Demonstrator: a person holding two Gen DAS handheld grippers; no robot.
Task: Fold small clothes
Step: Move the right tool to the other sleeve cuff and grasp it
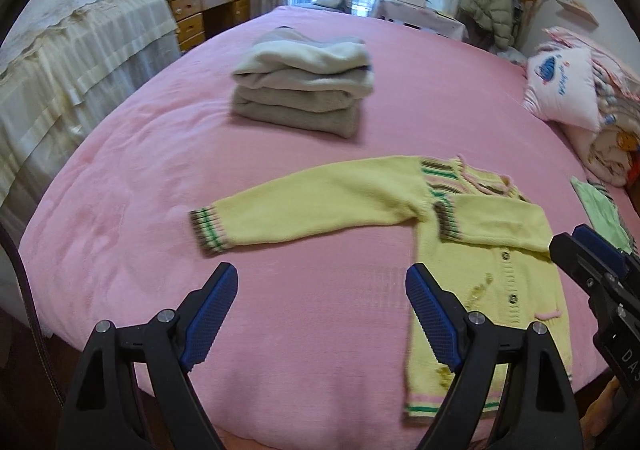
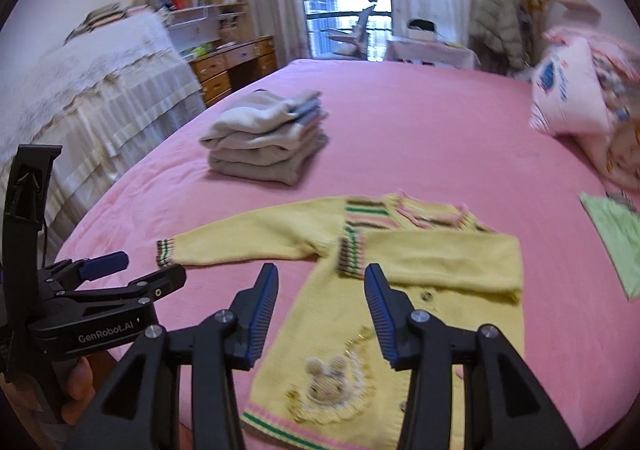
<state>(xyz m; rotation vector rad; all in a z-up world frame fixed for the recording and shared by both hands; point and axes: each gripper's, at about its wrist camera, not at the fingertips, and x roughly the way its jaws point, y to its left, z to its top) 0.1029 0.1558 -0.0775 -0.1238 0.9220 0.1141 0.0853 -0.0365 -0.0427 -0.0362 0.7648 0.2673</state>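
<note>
A small yellow knit cardigan (image 1: 472, 250) with striped cuffs lies face up on the pink bed (image 1: 200, 178). Its left sleeve stretches out to the left; the right sleeve is folded across the chest. It also shows in the right wrist view (image 2: 384, 290), with a bunny patch near the hem. My left gripper (image 1: 322, 286) is open and empty, above the bed below the outstretched sleeve. My right gripper (image 2: 322, 282) is open and empty, just above the cardigan's body. The left gripper also shows in the right wrist view (image 2: 132, 270), and the right gripper at the left wrist view's right edge (image 1: 588, 246).
A stack of folded grey and cream clothes (image 1: 304, 86) sits further back on the bed. A green garment (image 2: 616, 238) lies at the right edge. Pillows and bedding (image 1: 568, 90) are piled at the far right. A covered piece of furniture (image 1: 80, 62) stands left of the bed.
</note>
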